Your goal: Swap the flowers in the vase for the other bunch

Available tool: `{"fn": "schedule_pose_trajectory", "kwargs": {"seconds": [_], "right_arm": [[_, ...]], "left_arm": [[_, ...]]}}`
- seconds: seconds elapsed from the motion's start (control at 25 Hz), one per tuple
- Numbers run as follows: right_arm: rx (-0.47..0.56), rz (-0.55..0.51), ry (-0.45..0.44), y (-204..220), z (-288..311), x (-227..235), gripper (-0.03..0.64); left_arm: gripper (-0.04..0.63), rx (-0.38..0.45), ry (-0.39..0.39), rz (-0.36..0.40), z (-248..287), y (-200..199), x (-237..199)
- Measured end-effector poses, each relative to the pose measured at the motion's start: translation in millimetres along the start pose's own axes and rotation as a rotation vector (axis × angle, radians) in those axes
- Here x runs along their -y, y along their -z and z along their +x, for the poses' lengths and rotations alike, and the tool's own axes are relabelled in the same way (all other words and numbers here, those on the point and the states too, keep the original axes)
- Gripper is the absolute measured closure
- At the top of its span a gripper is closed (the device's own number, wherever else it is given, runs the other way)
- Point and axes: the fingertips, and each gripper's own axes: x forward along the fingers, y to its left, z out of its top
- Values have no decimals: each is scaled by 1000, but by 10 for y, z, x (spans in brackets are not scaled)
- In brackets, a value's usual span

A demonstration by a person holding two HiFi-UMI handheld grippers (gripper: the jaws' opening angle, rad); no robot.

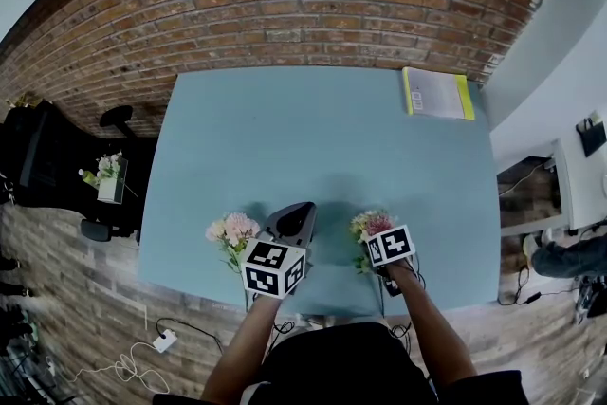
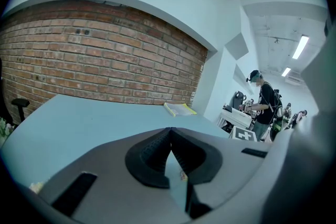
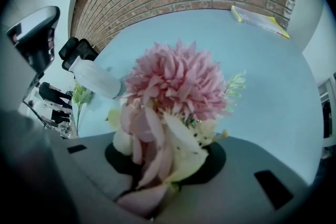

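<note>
The pink bunch [image 3: 176, 86] is pinched from above by the right gripper [image 3: 167, 162] near the counter [image 1: 332, 138] edge, likely for lifting. The left gripper [image 2: 170, 134] is pressed together, empty; the second bunch [image 1: 232, 230] is laid beside it.

All three views are bright and evenly lit, with a cool bluish tint. The light comes from above: the ceiling lamps [image 2: 300, 47] in the left gripper view glow white and are a little overexposed. On the table [image 1: 332, 138] there are only soft, weak shadows near its front edge, and no strong glare. The wide lens bends the brick wall [image 1: 285, 5] into an arc, and black corners frame each picture. In the right gripper view the pink flower bunch [image 3: 176, 81] is quite sharp on top, but its lowest petals, closest to the lens, are blurred.
</note>
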Motion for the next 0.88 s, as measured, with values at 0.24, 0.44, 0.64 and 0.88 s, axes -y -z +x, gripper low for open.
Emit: {"fn": "schedule_pose_trajectory", "kwargs": {"seconds": [0.24,0.44,0.64,0.88], "right_arm": [[12,-4,-1,-32,-23,8,453],[31,-14,-1,-84,-71,-31,453],[56,-30,-13,-150,-149,-112,453],[91,-61,-26,-279,-238,-251,453]], "left_arm": [[586,7,-5,-1,-29,5,-10],[586,14,-10,-1,-78,-5,-23],[586,18,-14,1,-158,3,-18],[586,34,-32,-1,-277,-8,-57]]}}
